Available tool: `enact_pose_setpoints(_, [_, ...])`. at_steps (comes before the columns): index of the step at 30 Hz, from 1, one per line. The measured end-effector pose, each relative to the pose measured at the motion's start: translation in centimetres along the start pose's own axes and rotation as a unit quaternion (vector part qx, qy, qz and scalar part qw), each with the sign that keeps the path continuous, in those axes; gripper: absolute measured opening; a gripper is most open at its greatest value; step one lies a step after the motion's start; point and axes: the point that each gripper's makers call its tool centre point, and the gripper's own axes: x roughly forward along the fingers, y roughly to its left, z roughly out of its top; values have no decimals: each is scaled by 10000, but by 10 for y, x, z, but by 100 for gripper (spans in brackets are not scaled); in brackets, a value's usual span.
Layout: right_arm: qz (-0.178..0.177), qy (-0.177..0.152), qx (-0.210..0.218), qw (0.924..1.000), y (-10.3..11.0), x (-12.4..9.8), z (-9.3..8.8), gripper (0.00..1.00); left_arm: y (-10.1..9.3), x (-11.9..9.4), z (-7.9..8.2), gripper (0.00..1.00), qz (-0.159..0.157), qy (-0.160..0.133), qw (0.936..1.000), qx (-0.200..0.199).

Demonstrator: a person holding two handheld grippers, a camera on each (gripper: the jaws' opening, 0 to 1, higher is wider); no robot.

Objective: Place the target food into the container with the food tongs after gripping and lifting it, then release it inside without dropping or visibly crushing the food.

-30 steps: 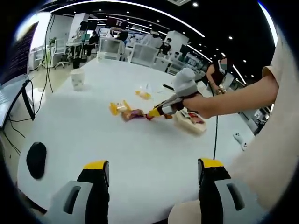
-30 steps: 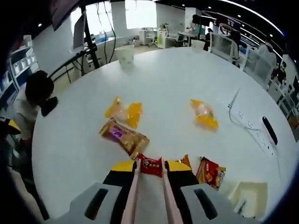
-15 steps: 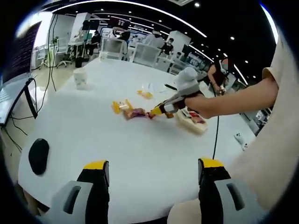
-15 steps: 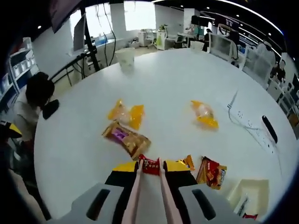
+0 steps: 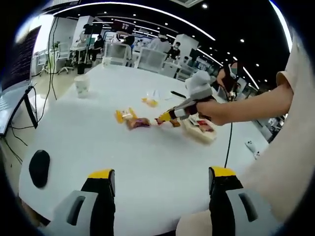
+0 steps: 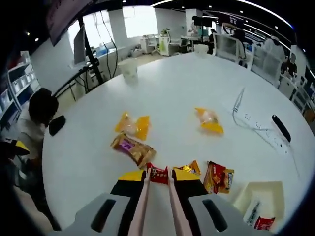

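My right gripper is shut on the pink food tongs, and the tong tips pinch a small red snack packet just above the white table. The white container lies at the lower right with a red packet inside. In the left gripper view the right gripper hovers with the packet just left of the container, held by a person's hand. My left gripper stands open and holds nothing near the table's front edge.
Loose snacks lie on the round table: a brown packet, two yellow packets, and a red one. A paper cup stands at the far side, with a power strip and cable on the right. A black mouse sits near the table's edge.
The right gripper has risen a little with the red packet held in the tongs, and more of the container has come into its view. The left gripper has stayed open.
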Motion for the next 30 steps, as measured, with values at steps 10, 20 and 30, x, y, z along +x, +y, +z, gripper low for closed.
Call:
enact_pose_setpoints(10, [-74,-187,59,9998,-6,-12,13,21,-5,-4,2,78,6,-80,10000,47])
enact_pose_setpoints(20, [-60,-321,112,9994,-14,-20,13,21,-11,-10,-3,78,17,-134,9999,60])
enact_pose_setpoints(30, [-124,-549,227,9982,-21,-37,20,21,-18,-13,0,77,-11,-221,9997,80])
